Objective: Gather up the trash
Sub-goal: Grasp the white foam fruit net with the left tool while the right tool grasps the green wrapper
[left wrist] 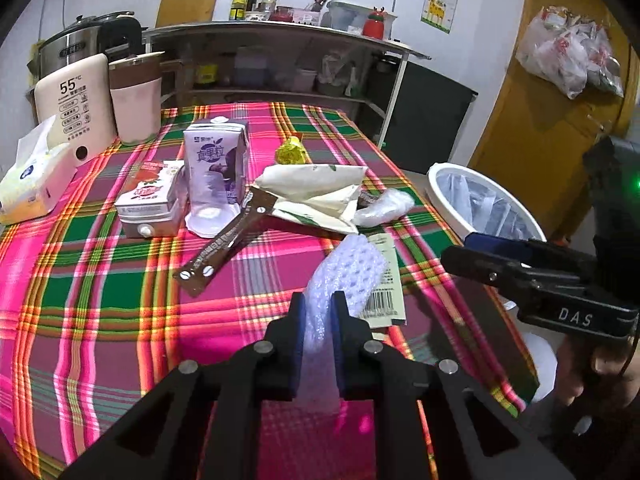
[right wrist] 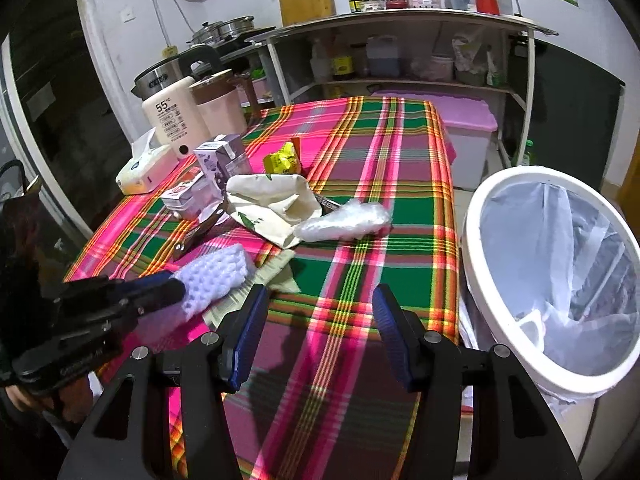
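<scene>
My left gripper (left wrist: 320, 304) is shut on a white foam net sleeve (left wrist: 348, 276), held just above the plaid tablecloth (left wrist: 100, 280); it also shows in the right wrist view (right wrist: 216, 272). My right gripper (right wrist: 320, 300) is open and empty over the table's near right part, beside the white bin (right wrist: 480, 208) with a clear liner. On the cloth lie a purple milk carton (left wrist: 216, 164), a pink carton (left wrist: 150, 200), a brown sachet (left wrist: 228, 240), a cream paper wrapper (left wrist: 316, 192), a clear plastic bag (right wrist: 344, 220), a yellow wrapper (right wrist: 282, 160) and a barcode label (left wrist: 384, 300).
A tissue pack (left wrist: 28, 176), a cream water warmer (left wrist: 76, 108) and a pink kettle (left wrist: 134, 100) stand at the table's far left. A steel shelf (right wrist: 400, 24) with bottles stands behind. A pink-lidded box (right wrist: 464, 128) sits on the floor past the table.
</scene>
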`<state>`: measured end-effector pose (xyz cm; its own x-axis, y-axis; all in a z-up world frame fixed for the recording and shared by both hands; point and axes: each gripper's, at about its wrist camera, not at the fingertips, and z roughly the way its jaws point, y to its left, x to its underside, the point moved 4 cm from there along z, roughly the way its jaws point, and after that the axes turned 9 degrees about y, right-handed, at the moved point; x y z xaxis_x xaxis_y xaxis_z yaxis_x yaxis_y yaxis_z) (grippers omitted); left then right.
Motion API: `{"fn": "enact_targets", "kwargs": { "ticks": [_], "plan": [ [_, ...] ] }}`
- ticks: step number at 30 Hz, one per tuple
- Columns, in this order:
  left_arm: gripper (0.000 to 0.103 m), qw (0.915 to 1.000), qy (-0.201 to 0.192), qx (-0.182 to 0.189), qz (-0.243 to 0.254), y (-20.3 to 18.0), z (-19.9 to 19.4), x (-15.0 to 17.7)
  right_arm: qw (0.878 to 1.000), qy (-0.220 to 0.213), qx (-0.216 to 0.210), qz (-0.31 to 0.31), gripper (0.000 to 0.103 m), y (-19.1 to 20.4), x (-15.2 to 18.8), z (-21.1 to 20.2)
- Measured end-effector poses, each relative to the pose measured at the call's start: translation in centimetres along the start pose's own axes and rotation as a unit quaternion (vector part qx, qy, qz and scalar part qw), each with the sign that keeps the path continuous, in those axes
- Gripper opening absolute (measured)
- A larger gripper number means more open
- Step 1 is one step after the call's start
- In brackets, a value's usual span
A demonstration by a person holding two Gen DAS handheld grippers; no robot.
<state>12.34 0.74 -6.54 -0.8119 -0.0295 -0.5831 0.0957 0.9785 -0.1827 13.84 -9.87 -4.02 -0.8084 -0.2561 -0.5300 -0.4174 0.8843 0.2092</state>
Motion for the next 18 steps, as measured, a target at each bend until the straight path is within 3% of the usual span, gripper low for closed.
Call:
{"fn": "enact_targets", "kwargs": {
  "ticks": [9,18],
  "plan": [
    [0.013,0.9947,-0.026,-0.080,-0.060,4.0,-1.5,-0.3,1.000,0.006,-0.019,-0.005,0.055,1.3,0.2,0.2],
    [0.018,0.9920,-0.019,-0.092,-0.084,5.6,-1.3,0.7,0.998,0.032,-0.052,-0.002,0.055,3.8,-0.1,2.5]
  ]
}}
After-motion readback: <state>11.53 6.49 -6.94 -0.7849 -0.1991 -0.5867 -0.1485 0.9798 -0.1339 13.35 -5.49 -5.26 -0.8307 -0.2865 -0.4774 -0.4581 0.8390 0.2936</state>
